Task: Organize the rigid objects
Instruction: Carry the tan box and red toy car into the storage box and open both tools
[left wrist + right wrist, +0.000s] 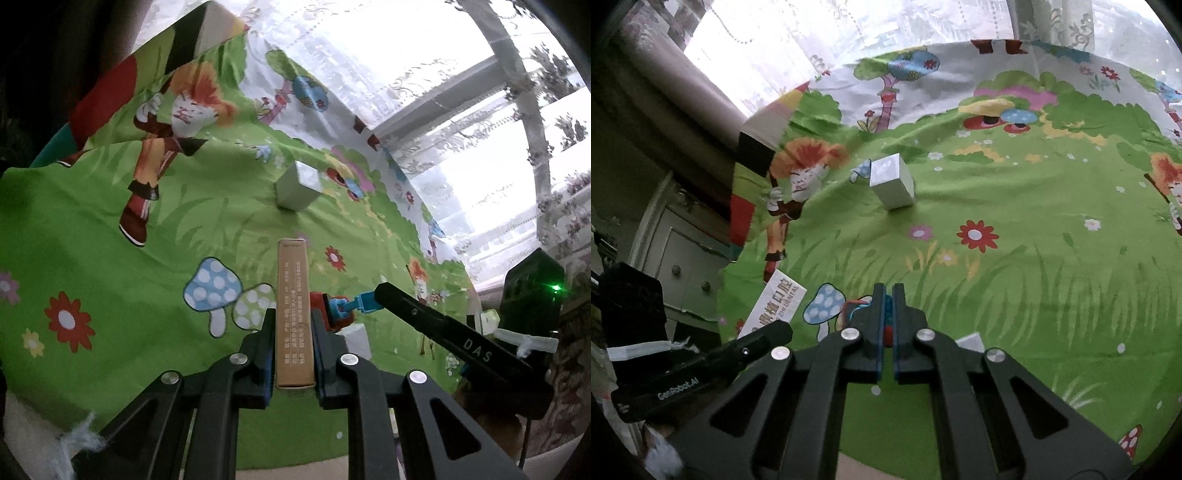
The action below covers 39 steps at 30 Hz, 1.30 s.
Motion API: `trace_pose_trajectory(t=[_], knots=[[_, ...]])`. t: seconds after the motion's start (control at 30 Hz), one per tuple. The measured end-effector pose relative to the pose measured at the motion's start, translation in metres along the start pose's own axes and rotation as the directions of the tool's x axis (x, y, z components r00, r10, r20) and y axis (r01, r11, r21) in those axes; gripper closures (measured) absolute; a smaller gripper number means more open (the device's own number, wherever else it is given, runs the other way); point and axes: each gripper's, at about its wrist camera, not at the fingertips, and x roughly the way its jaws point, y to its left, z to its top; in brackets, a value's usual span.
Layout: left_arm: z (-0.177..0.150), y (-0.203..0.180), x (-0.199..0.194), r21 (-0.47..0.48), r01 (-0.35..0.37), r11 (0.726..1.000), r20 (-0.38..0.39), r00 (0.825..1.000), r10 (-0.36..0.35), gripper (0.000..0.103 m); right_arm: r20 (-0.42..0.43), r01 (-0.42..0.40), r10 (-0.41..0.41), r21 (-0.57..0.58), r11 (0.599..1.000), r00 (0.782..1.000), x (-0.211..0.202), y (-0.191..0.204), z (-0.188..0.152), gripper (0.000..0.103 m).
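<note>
The left gripper (294,332) is clamped on a long tan carton (294,314) printed with rows of text. The carton lies lengthwise between the two pads and projects well forward past the fingertips, its far end raised above the green cartoon-print cloth (110,258).

Just to the right of the left gripper's fingers, a red and blue toy (334,310) sits against the carton's right side. The right gripper (364,302) reaches in from the right, its blue fingertips pressed together on the toy's blue part.

In the right wrist view the right gripper (888,295) shows its jaws drawn to a narrow slit, with the red and blue toy (888,317) visible in the gap and just below the fingertips. No earlier frame shows how the jaws came to this position.

A silver-grey box (298,186) stands on the cloth well ahead of the left gripper, beyond the carton's far end; from the right gripper it lies ahead and slightly left (892,181).

A small white block (356,338) lies on the cloth just below the toy, close to both grippers' fingers.

A lace curtain (424,74) hangs beyond the cloth's far edge.
</note>
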Motion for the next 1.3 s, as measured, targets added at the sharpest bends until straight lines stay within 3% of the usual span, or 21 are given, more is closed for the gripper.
trace_pose_trajectory(t=[0.2,0.47,0.67,0.83,0.9,1.07,1.17,1.3], knots=[[-0.017,-0.029,-0.006,0.059,0.030,0.998,-0.011,1.000,-0.029,0.086,0.045,0.007,-0.007,0.010,1.000,0.999,-0.038,-0.011,-0.015,0.098],[-0.060,-0.084,0.007,0.170,0.105,0.980,-0.103,0.991,-0.088,0.086,0.101,0.080,-0.085,0.054,0.995,0.991,-0.111,-0.059,-0.060,0.098],[-0.096,-0.127,0.021,0.248,0.166,0.954,-0.190,0.974,-0.120,0.086,0.132,0.149,-0.164,0.113,0.982,0.978,-0.167,-0.103,-0.102,0.098],[-0.136,-0.165,0.035,0.316,0.229,0.921,-0.276,0.951,-0.142,0.086,0.152,0.204,-0.230,0.167,0.965,0.961,-0.204,-0.132,-0.138,0.098],[-0.154,-0.181,0.042,0.350,0.251,0.903,-0.311,0.940,-0.140,0.086,0.158,0.243,-0.274,0.190,0.951,0.949,-0.218,-0.144,-0.157,0.098],[-0.209,-0.219,0.065,0.415,0.317,0.853,-0.430,0.895,-0.123,0.086,0.146,0.341,-0.384,0.253,0.905,0.912,-0.238,-0.170,-0.208,0.098],[-0.239,-0.235,0.077,0.441,0.348,0.827,-0.491,0.865,-0.103,0.086,0.139,0.404,-0.455,0.285,0.869,0.880,-0.250,-0.183,-0.233,0.098],[-0.271,-0.252,0.090,0.476,0.365,0.800,-0.536,0.841,-0.065,0.086,0.121,0.498,-0.555,0.318,0.807,0.823,-0.262,-0.198,-0.260,0.098]])
